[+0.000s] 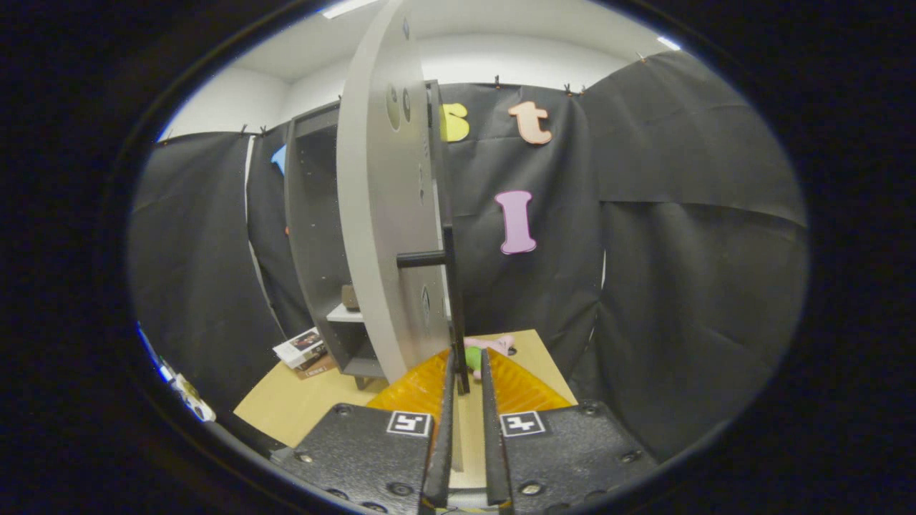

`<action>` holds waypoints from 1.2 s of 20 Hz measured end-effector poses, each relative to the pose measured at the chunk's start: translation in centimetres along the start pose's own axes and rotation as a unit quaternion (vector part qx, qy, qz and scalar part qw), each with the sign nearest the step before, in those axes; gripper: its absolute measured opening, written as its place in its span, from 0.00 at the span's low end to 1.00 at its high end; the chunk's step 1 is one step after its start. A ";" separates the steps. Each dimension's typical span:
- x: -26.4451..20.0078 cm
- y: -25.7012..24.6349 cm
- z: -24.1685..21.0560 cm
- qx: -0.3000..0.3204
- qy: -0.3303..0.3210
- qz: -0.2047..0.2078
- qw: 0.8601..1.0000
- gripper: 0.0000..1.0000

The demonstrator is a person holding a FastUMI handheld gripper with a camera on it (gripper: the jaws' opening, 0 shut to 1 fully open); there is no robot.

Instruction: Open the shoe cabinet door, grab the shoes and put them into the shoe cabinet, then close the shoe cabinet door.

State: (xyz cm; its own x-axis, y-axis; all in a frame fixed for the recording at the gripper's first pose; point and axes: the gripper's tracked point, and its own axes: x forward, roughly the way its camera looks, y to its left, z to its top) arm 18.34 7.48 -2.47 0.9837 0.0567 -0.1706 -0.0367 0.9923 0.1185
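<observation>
Hand-held gripper [467,357] nearly closed, fingers clamped on black door handle [454,315] of open shoe cabinet door [386,214]; shoe [486,349] just beyond; no legible writing.

Matt grey board cabinet door [383,214], thin black metal-looking handle [452,300], smooth pale wood table [300,404]

One camera rides on the gripper [466,357] and looks forward along its two fingers, which rise close together from the bottom of the view. It sits low and very near the open cabinet door [386,236] — seen almost edge-on, its handle [452,300] dead ahead. Beyond lie the table [300,404] and booth wall.
</observation>
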 end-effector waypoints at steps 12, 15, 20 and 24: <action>-4.4 1.9 -16.2 -0.006 0.089 -0.043 0.995 0.88; -3.3 5.1 -19.7 -0.017 0.106 -0.015 0.994 0.88; 0.5 11.0 -24.2 -0.052 0.116 0.028 0.991 0.88; 4.3 15.9 -28.0 -0.091 0.140 0.063 0.984 0.88</action>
State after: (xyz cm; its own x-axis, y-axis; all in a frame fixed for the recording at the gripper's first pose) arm 17.03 26.59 -28.71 0.8835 0.1828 -0.4313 -0.2107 0.9774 -0.0175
